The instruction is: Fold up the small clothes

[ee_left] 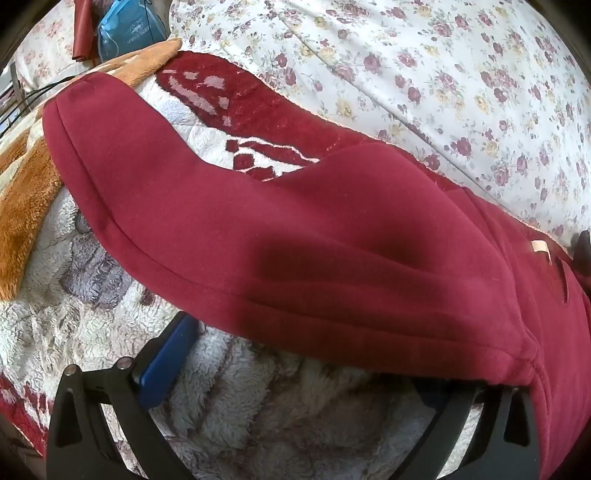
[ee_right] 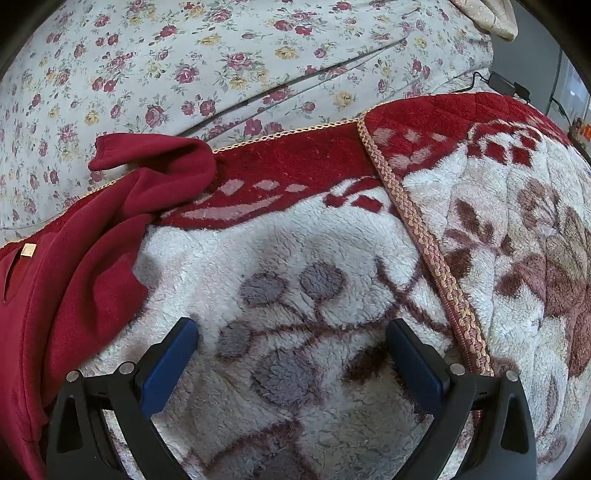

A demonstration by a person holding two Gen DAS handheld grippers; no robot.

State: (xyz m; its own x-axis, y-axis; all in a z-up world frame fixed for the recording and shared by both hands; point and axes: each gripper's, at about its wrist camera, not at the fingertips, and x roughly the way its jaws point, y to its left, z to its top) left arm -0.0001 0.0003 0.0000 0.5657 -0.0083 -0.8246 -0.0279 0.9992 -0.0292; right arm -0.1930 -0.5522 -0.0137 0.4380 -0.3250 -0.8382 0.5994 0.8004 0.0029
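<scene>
Fingers (ee_right: 173, 354) of the right gripper (ee_right: 291, 354) stand wide apart over bare fleece blanket (ee_right: 295, 243), the red sweatshirt (ee_right: 74, 258) lying at far left. Only the left view shows the left gripper (ee_left: 295, 350) spread open, empty, its right finger hidden under the sweatshirt's sleeve (ee_left: 258, 236), with a blue bag (ee_left: 125, 33) far off.

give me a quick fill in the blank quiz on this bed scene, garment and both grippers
1. The garment lying on the fleece blanket is dark ____ in colour.
2. The right gripper has its jaws ____, with only blanket between them.
3. The sheet beyond the blanket is printed with ____.
4. The left gripper has its right finger hidden under the ____.

Missing words: red; open; flowers; garment
</scene>
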